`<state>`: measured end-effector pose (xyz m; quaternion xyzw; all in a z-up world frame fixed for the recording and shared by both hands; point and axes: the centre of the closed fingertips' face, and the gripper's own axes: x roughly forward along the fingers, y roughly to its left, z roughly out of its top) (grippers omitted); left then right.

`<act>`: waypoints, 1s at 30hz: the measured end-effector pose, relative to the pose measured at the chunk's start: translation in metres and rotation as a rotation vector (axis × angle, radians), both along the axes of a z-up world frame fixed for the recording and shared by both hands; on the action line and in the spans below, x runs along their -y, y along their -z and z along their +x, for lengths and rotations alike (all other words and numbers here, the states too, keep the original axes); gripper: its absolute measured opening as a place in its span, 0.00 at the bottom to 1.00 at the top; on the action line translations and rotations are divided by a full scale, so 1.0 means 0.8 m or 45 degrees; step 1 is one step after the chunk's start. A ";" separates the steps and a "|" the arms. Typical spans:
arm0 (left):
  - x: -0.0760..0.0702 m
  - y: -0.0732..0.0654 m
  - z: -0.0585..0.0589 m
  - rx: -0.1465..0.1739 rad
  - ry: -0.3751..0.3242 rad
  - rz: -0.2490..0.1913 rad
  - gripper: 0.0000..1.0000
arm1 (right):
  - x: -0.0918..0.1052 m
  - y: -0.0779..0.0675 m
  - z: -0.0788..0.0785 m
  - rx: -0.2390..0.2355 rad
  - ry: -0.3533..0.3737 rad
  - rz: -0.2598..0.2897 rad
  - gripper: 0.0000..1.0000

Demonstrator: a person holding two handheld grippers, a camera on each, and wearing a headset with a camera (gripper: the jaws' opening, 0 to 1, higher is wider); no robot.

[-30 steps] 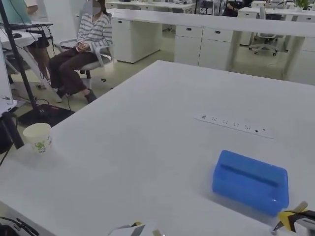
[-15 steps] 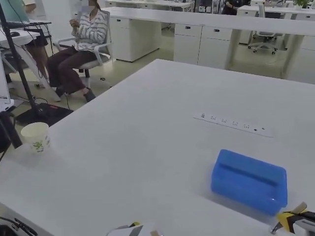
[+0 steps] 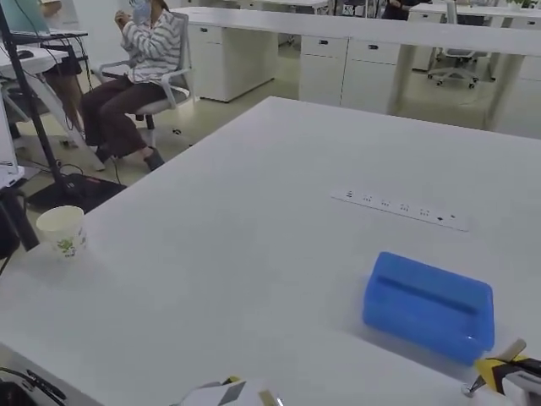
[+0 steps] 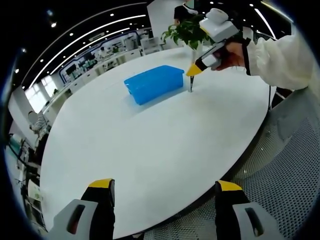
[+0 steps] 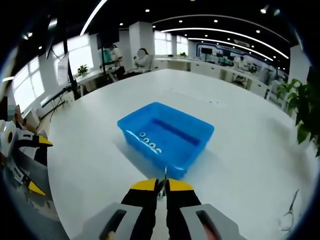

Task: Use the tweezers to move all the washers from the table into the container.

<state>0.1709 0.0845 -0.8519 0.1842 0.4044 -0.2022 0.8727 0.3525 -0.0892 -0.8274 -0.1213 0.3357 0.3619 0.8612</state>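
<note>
The blue container [image 3: 429, 306] stands on the white table [image 3: 254, 254] at the front right. Several washers [image 5: 150, 142] lie in a row on the floor of the blue container [image 5: 167, 135]. My right gripper [image 5: 161, 186] is shut on thin metal tweezers [image 5: 164, 175], whose tip points at the container's near wall. In the left gripper view, the right gripper [image 4: 197, 67] hangs just beside the container [image 4: 152, 84] with the tweezers [image 4: 190, 86] pointing down at the table. My left gripper [image 4: 165, 192] stands open over the table's near edge, nothing between its fingers.
A paper cup [image 3: 61, 230] stands at the table's left edge. A white power strip [image 3: 399, 209] lies beyond the container. A small metal tool [image 5: 289, 214] lies to the right. A person sits on a chair [image 3: 139, 68] far back left. A plant [image 5: 305, 110] stands at the right.
The head camera has shifted a little. The seated person in the background has raised both hands. The container and both grippers keep their places.
</note>
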 end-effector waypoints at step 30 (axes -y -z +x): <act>-0.001 0.002 -0.003 -0.022 0.000 0.004 0.83 | 0.003 0.001 -0.001 0.000 0.052 0.014 0.04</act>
